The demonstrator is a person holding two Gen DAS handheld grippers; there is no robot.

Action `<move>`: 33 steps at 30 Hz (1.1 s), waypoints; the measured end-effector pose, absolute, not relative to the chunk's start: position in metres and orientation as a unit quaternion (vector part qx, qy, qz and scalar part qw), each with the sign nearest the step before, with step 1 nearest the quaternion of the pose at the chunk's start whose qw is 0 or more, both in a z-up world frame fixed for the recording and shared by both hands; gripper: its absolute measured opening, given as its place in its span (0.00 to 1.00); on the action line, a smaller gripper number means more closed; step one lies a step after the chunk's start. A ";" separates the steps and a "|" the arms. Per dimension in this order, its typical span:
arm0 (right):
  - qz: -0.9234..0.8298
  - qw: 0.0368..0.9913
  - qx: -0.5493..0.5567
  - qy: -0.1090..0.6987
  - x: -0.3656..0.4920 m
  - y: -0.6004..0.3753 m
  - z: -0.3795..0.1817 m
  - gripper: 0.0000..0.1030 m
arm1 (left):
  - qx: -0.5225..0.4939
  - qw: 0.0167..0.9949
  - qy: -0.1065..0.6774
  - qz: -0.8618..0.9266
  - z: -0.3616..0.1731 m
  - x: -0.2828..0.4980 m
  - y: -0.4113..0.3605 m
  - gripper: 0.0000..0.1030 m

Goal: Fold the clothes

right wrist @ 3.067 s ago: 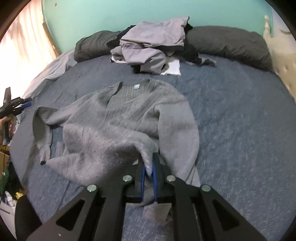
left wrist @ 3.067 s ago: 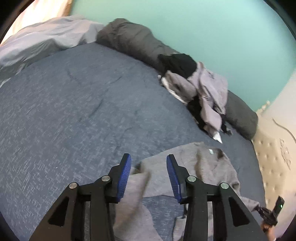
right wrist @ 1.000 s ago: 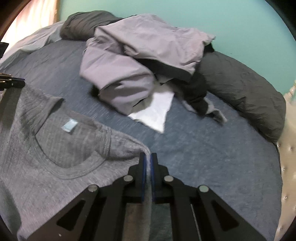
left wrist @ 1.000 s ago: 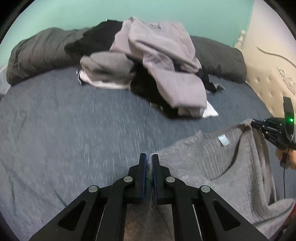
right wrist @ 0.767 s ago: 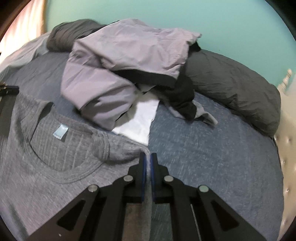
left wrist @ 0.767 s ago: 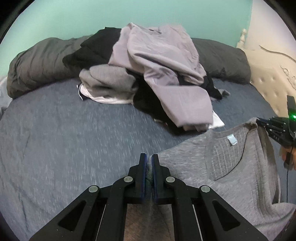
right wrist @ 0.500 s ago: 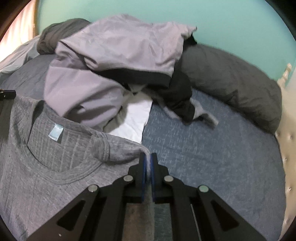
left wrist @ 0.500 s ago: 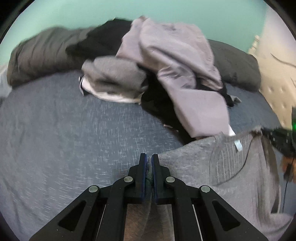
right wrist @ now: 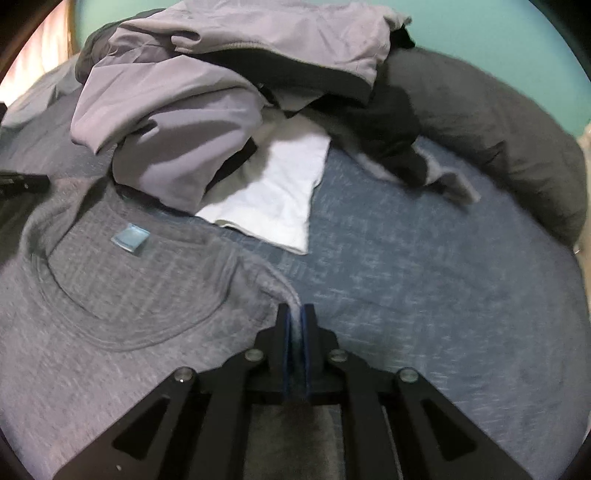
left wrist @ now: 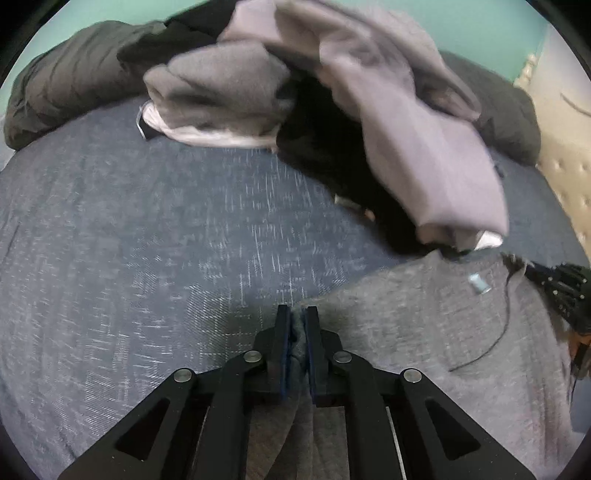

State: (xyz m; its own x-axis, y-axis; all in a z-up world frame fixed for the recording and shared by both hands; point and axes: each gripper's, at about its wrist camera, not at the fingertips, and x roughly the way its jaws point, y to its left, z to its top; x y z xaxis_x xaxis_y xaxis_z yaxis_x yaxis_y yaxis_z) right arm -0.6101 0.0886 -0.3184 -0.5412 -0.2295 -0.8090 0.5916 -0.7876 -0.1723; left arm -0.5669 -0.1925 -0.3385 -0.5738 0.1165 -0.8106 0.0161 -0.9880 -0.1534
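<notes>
both claws [left wrist: 297,325] [right wrist: 294,321] pinch the grey sweater [right wrist: 110,314].

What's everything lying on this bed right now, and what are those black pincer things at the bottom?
Grey knit sweater: one, grey, spread on the bed nearest the cameras, neck label up.
Pile of clothes: one heap, lilac-grey, black and white pieces, just beyond the sweater's collar.
Pillows: dark grey, along the wall behind the pile.
Bedcover: one, blue-grey, under everything.
Wall: turquoise, behind the bed.
Headboard: cream, tufted, at the right edge of the left view.
Left claw: black, blue pads; jaws have just been opening, sweater edge between them.
Right claw: black, blue pads, pinching the sweater's shoulder.
</notes>
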 end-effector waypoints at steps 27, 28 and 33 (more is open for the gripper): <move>-0.810 0.283 0.513 0.033 -0.337 0.286 -0.271 0.30 | -0.431 0.080 -0.144 0.887 -0.215 -0.278 -0.182 0.58; -0.807 0.284 0.517 0.036 -0.328 0.287 -0.272 0.30 | -0.429 0.080 -0.149 0.887 -0.215 -0.270 -0.182 0.58; -0.790 0.299 0.534 0.035 -0.292 0.287 -0.279 0.30 | -0.427 0.071 -0.163 0.886 -0.223 -0.236 -0.180 0.58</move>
